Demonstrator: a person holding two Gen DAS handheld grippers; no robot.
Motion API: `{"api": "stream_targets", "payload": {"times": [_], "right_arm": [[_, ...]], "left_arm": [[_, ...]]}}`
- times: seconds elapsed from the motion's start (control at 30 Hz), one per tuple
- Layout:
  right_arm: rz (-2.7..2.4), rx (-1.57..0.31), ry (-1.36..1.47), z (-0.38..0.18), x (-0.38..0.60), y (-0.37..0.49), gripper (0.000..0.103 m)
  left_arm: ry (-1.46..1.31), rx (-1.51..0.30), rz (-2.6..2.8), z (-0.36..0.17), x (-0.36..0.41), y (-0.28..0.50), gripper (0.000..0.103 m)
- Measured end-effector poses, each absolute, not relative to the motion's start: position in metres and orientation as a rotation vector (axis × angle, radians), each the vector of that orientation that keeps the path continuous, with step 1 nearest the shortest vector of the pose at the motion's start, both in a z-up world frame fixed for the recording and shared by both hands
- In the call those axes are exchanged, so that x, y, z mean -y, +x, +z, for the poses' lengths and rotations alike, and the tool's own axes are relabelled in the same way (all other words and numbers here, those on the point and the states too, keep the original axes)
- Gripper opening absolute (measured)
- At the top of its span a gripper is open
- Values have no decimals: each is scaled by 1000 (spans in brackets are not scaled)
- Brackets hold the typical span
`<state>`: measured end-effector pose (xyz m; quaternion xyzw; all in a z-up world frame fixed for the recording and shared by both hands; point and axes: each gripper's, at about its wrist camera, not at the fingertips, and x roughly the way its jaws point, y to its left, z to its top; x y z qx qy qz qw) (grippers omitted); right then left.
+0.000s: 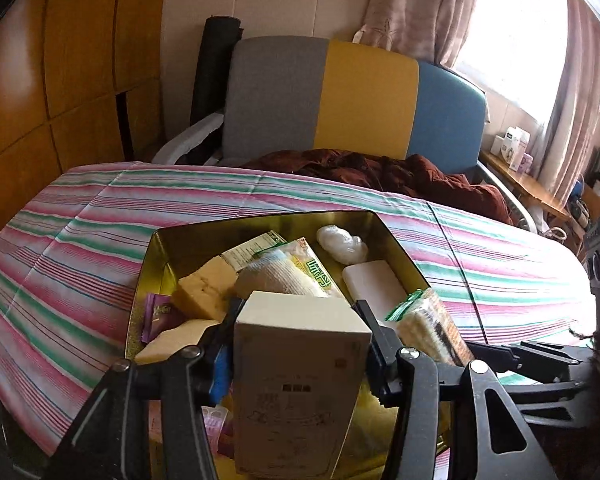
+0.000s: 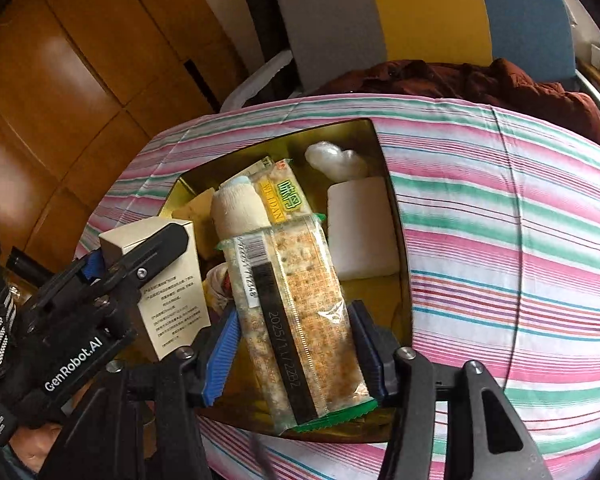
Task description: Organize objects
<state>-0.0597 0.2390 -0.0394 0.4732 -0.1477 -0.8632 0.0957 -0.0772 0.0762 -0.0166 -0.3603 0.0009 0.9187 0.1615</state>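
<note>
A gold tin box point(image 1: 268, 224) point(image 2: 400, 216) sits on the striped tablecloth, full of items. My left gripper point(image 1: 300, 320) is shut on a cream carton box point(image 1: 296, 380), held upright over the tin's near end; the carton also shows in the right wrist view point(image 2: 172, 280). My right gripper point(image 2: 296, 344) is shut on a clear cracker packet point(image 2: 296, 304), held over the tin; the packet also shows in the left wrist view point(image 1: 428, 328). Inside lie a white block point(image 2: 360, 228), a bandage roll point(image 2: 240, 208), a yellow-green snack packet point(image 2: 284, 196), a white plastic wad point(image 2: 336, 160) and sponges point(image 1: 204, 288).
The round table carries a pink, green and white striped cloth point(image 1: 80, 248) point(image 2: 500, 240). Behind it stands a grey, yellow and blue sofa point(image 1: 360, 96) with a dark red garment point(image 1: 400, 172). Wooden cabinets point(image 1: 40, 80) stand left. A shelf with boxes point(image 1: 516, 148) is at the right.
</note>
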Motion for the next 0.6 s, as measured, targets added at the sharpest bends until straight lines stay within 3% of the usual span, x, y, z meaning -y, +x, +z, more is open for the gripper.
{"api": "stream_targets", "payload": {"times": [0.1,0.17,0.43,0.6], "right_arm": [[-2555,452,1386,-40,-240,-61,59],[-2560,462,1379,-40,-243,-61,69],[-2631,456,1337,-32,-246,-47,69],[-2794,321,1285,-19,-240,-35,71]], "left_arm": [[-1031,-5,2640,-17,-74,-77,56],[-1024,-6,2658,-16,-72,-76,64],[-981,-28,2697,-10,-67,-68,71],[-952,-28,2730,-5,-61,-59,79]]}}
